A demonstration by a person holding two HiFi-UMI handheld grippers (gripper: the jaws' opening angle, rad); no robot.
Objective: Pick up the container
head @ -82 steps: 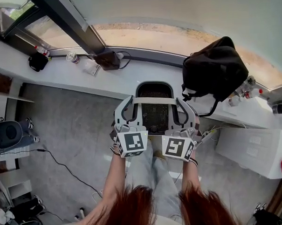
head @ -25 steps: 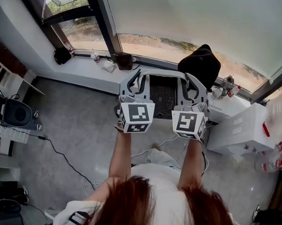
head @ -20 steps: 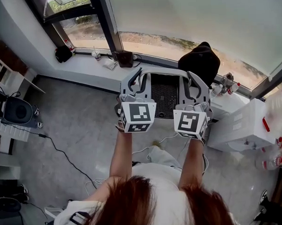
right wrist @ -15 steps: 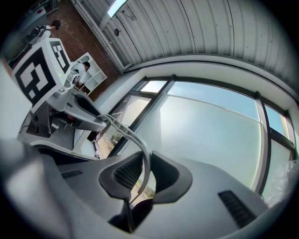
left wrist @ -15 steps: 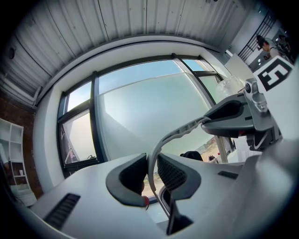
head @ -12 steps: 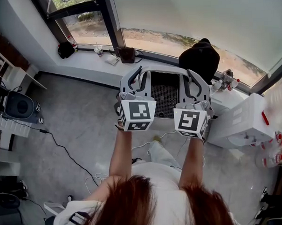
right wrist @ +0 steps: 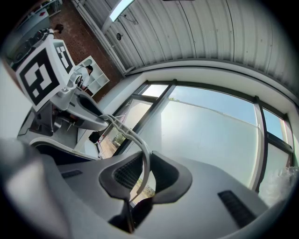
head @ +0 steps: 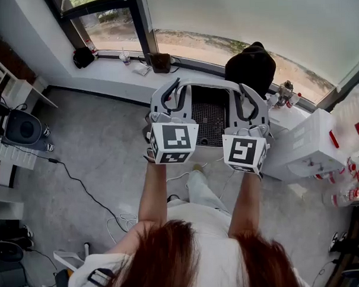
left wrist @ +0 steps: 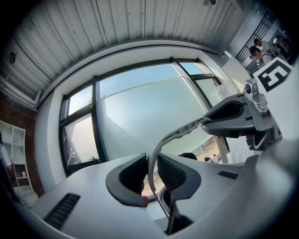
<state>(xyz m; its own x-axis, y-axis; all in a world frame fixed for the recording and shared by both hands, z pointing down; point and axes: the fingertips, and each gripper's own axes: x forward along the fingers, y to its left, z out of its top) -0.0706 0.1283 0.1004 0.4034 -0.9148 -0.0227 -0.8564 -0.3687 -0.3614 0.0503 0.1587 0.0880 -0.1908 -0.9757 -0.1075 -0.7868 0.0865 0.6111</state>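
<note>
The container [head: 209, 118] is a black mesh basket with a thin white bail handle [head: 203, 83]. It hangs in the air in front of the window, high above the floor. My left gripper [head: 176, 99] is shut on the handle's left end, and my right gripper [head: 243, 102] is shut on its right end. In the left gripper view the white handle [left wrist: 161, 142] runs between the dark pads [left wrist: 174, 173] and arches over to the right gripper [left wrist: 233, 122]. In the right gripper view the handle [right wrist: 142, 151] passes between the pads [right wrist: 125, 173] toward the left gripper [right wrist: 83, 109].
A black backpack [head: 250, 66] sits on the window sill [head: 114, 68], with a cup [head: 124, 56] and a small dark bag [head: 80, 56] further left. A white cabinet [head: 301, 152] and bottles [head: 284, 96] stand at the right. Cables [head: 80, 186] cross the grey floor.
Since the oldest frame the container has been carried up from near the floor. Over the last second both grippers keep their hold and barely shift; the view drifts slightly.
</note>
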